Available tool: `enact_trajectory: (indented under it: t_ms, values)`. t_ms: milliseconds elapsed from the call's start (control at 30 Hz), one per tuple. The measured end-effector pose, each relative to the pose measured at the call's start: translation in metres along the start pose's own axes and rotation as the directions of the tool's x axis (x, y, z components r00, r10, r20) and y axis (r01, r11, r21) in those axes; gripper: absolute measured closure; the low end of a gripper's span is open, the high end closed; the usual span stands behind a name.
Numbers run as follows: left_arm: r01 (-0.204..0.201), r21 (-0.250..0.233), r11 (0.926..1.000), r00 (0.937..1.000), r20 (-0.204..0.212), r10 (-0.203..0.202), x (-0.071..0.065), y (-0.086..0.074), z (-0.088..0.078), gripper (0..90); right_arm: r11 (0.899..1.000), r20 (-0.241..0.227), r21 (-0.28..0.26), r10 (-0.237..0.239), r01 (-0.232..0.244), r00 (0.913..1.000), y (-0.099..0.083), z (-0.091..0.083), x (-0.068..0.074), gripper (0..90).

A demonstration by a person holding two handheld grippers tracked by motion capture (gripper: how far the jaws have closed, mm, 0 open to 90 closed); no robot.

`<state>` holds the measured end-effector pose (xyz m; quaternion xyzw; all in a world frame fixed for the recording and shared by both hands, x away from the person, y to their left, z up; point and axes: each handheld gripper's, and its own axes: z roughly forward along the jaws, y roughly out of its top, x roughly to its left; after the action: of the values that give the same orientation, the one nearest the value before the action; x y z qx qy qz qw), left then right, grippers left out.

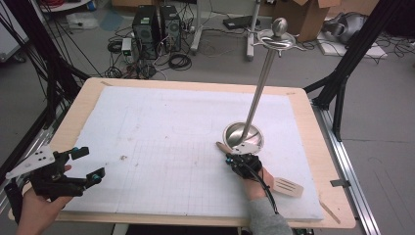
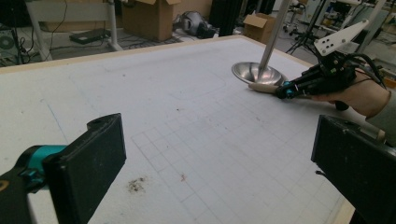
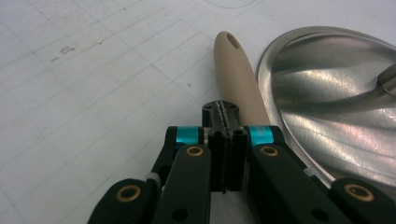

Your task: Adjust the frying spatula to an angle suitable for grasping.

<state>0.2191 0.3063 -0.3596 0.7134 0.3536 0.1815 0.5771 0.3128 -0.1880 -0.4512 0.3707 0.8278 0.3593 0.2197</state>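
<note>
A light wooden spatula (image 1: pixel 288 187) lies on the white mat at the front right, its handle (image 3: pixel 236 74) pointing at a round steel dish (image 1: pixel 243 136). That dish is the base of a tall, leaning metal pole (image 1: pixel 259 83). My right gripper (image 1: pixel 230 157) sits low over the handle, its tip by the dish rim (image 3: pixel 327 93). Its jaws are pressed together with nothing between them, and the handle passes under and beside them. My left gripper (image 1: pixel 91 163) is held at the front left corner with its jaws wide apart and nothing between them. From that side, the right gripper (image 2: pixel 283 89) and the spatula handle (image 2: pixel 261 87) show by the dish (image 2: pixel 257 72).
The white gridded mat (image 1: pixel 171 137) covers a wooden table (image 1: pixel 337 205). A small dark smudge (image 2: pixel 136 185) marks the mat near my left gripper. Black frame posts (image 1: pixel 352 54) stand at both sides. Computer towers (image 1: pixel 147 24), cables and cardboard boxes (image 1: pixel 306 14) are on the floor beyond.
</note>
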Motion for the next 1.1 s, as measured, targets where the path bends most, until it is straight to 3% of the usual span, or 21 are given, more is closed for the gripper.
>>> enact_trajectory:
  t_ms: [167, 267, 433, 633, 733, 867, 1100]
  values:
    - [0.001, 0.007, 1.0, 1.0, 0.003, -0.001, 0.0, -0.001, 0.003, 3.6, 1.0, 0.006, -0.001, -0.004, 0.004, 1.0, 0.0, -0.001, 0.001, 90.0]
    - [0.001, 0.009, 1.0, 1.0, 0.006, -0.001, 0.001, -0.001, 0.003, 3.6, 0.999, -0.023, -0.029, 0.014, -0.015, 0.9996, 0.002, -0.005, 0.0, 90.0]
    - [-0.001, 0.011, 0.9999, 0.9999, 0.014, 0.001, 0.002, 0.0, 0.007, 3.6, 0.995, -0.035, -0.085, 0.047, -0.05, 0.9983, 0.005, -0.025, -0.004, 90.0]
    - [-0.008, 0.017, 0.9998, 0.9993, 0.036, 0.007, 0.001, 0.003, 0.017, 3.5, 0.988, 0.002, -0.112, 0.107, -0.106, 0.9942, -0.001, -0.049, -0.018, 90.0]
    - [-0.009, 0.024, 0.9997, 0.9988, 0.048, 0.008, 0.001, 0.003, 0.023, 3.6, 0.978, -0.001, -0.125, 0.166, -0.164, 0.9862, -0.006, -0.056, -0.025, 90.0]
    - [-0.011, 0.026, 0.9996, 0.9981, 0.061, 0.01, 0.002, 0.005, 0.029, 3.5, 0.974, -0.002, -0.139, 0.178, -0.176, 0.9841, -0.007, -0.066, -0.027, 90.0]
    - [-0.018, 0.033, 0.9993, 0.9967, 0.079, 0.016, 0.001, 0.006, 0.036, 3.5, 0.953, -0.029, -0.194, 0.229, -0.23, 0.9729, -0.009, -0.09, -0.039, 90.0]
